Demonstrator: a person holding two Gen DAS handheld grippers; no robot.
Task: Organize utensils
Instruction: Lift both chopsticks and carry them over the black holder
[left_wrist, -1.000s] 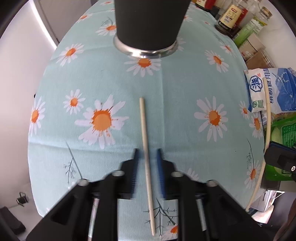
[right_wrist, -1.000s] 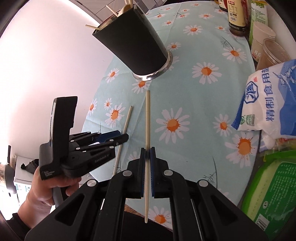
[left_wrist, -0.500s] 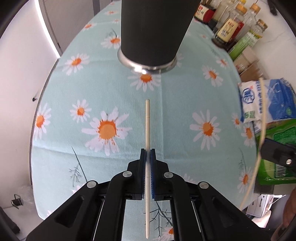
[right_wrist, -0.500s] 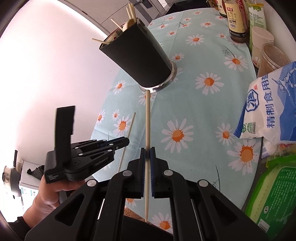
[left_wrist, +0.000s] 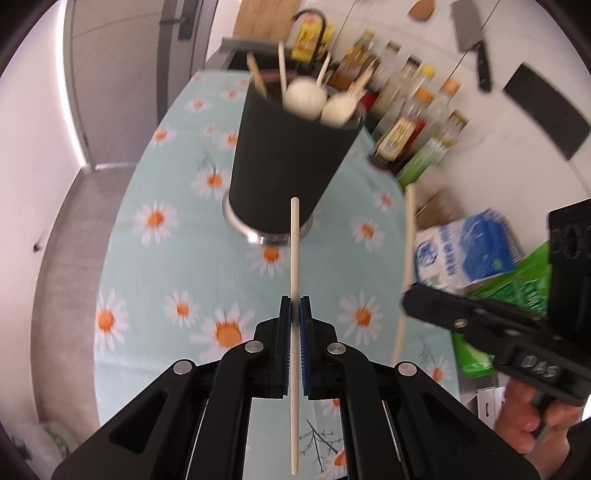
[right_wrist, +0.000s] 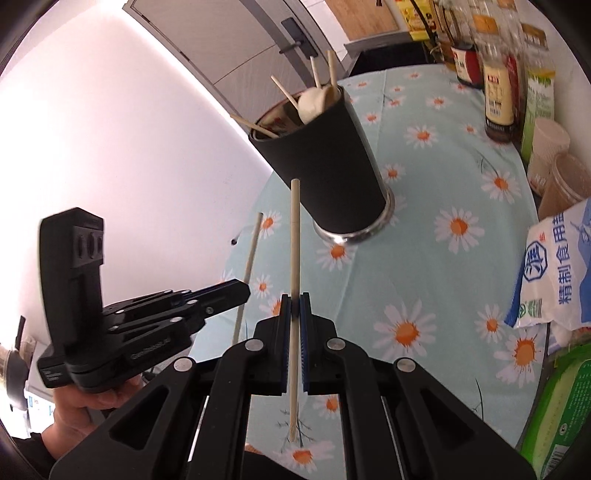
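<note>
- My left gripper (left_wrist: 294, 312) is matt black plastic with ribbed blue pads.
- The pale, smooth wooden chopstick (left_wrist: 294, 258) looks unvarnished.
- At twelve o'clock, the tall matt black utensil cup (left_wrist: 291, 158) has a shiny metal base.
- The pale blue daisy-print tablecloth (left_wrist: 177, 258) is soft woven cloth.

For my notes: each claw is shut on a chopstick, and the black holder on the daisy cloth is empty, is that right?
Not quite. The holder already holds chopsticks and two pale spoons, as the left wrist view shows. The left claw and right claw are each shut on a chopstick.
</note>
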